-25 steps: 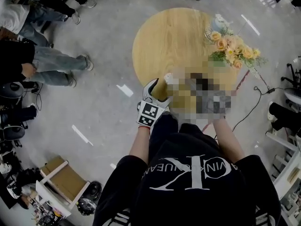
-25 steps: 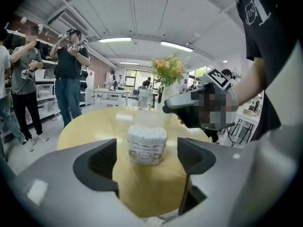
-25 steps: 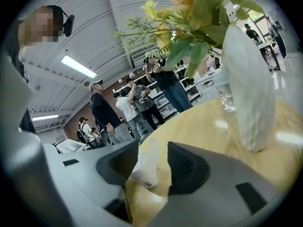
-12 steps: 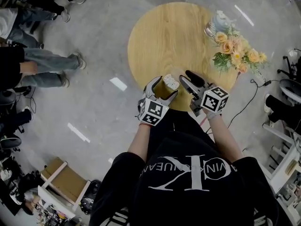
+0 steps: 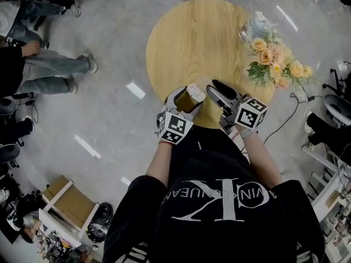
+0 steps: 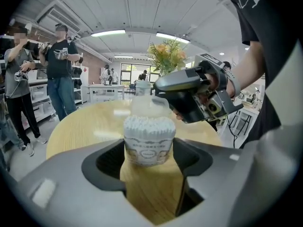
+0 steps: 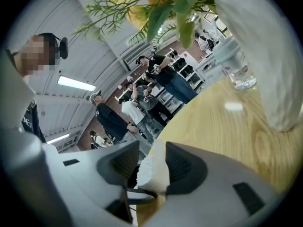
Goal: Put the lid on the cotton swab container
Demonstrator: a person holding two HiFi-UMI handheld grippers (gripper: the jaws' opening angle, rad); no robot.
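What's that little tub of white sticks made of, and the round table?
The cotton swab container looks like clear glossy plastic: packed white swab tips seem to show through its wall, and a paper-like printed label wraps it. The round table looks like light wood or wood-look laminate, smooth and faintly shiny: grain lines and lamp reflections show; which one, I cannot tell.

Black shirt (image 5: 219, 232): "CK" logo, upside down

Tabletop (image 5: 186, 43): smooth, lightly glossy pale wood. Cotton swab container (image 6: 149, 138): clear plastic, paper label. Lid (image 6: 149, 107): frosted translucent plastic. Left claw (image 6: 149, 150): matt grey plastic. Floor (image 5: 120, 53): smooth grey, glossy.
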